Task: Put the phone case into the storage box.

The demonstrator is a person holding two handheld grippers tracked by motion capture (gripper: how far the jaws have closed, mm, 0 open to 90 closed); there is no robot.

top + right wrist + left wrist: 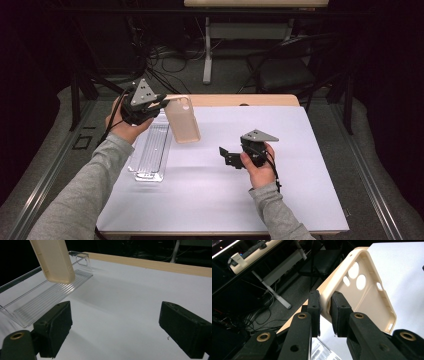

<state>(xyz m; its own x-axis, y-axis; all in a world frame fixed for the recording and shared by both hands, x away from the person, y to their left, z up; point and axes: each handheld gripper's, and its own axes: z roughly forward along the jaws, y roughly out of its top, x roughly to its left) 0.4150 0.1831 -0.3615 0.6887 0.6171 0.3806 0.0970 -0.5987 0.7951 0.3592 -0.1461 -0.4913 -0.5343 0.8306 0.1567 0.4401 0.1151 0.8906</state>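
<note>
While the beige soft-plastic phone case (182, 120) is held aloft, clamped by its edge in the left gripper (325, 307), at 11 o'clock above the clear ribbed plastic tray (150, 150), placement is judged pending, the right gripper (231, 156) resting wide-jawed and empty at 3 o'clock.

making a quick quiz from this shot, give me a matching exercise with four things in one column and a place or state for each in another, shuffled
Things:
1. phone case
2. clear tray
3. left gripper
4. right gripper

Places or states:
A. jaws wide apart, nothing between them, over the white table top
B. lying flat on the table, ridged and see-through
C. beige, held up in the air by one edge
D. jaws pinched on a thin beige edge

Pairs: 1-C, 2-B, 3-D, 4-A
</note>
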